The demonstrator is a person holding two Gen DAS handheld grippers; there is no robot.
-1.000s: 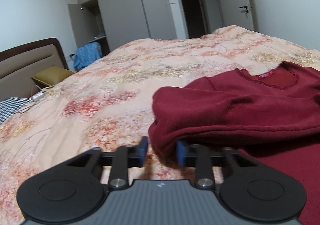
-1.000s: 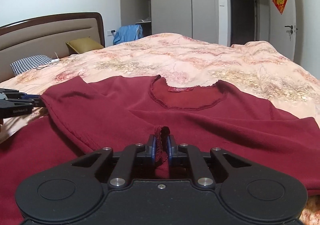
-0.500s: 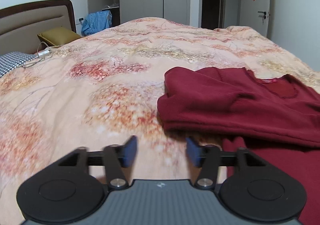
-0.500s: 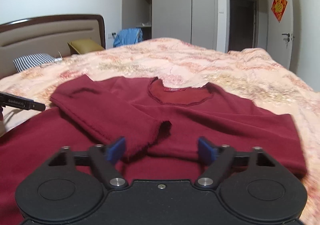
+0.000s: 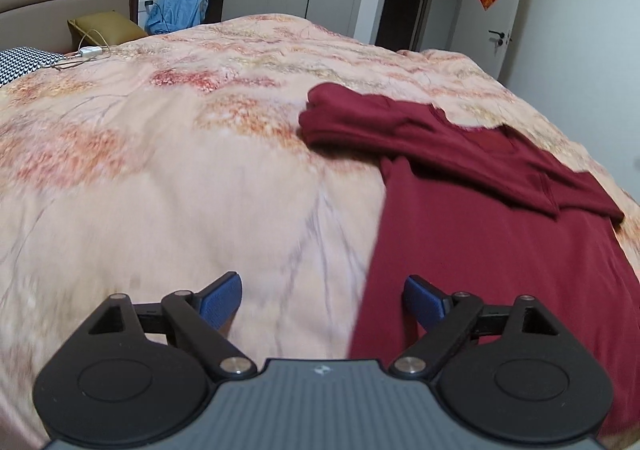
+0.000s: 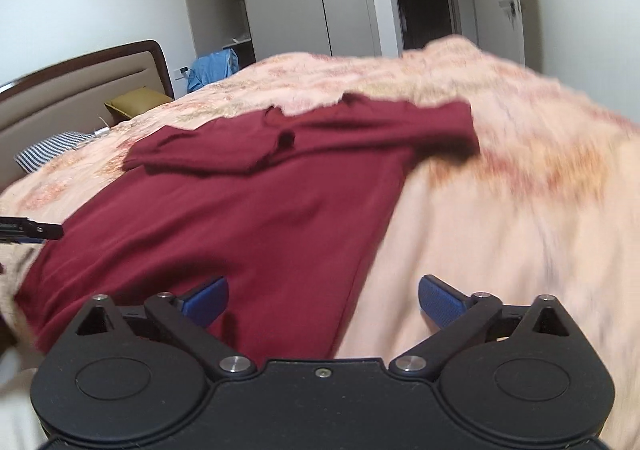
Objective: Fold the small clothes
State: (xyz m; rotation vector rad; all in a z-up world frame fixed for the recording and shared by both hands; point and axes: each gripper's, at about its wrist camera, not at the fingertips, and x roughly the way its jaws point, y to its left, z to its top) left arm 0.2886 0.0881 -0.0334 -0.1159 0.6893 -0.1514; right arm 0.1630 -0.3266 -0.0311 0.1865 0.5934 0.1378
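Note:
A dark red long-sleeved top [image 5: 492, 234] lies flat on the floral bedspread [image 5: 168, 177], both sleeves folded across its chest near the neckline. My left gripper [image 5: 322, 300] is open and empty, low over the top's left side edge. My right gripper [image 6: 322, 300] is open and empty, low over the right side edge of the same top [image 6: 248, 217]. The left gripper's fingertip [image 6: 36, 230] shows at the left edge of the right wrist view.
A headboard [image 6: 80, 85], an olive pillow [image 5: 104, 27] and a checked pillow [image 5: 24, 59] are at the bed's head. A white charger with cable [image 5: 90, 51] lies near them. A blue garment [image 5: 180, 11] hangs by the wardrobe. A doorway [image 5: 408, 9] is beyond the bed.
Both grippers let go of the sleeves and opened wide. Both pulled back toward the lower part of the top, each over one side edge. The sleeves now rest folded across the chest.

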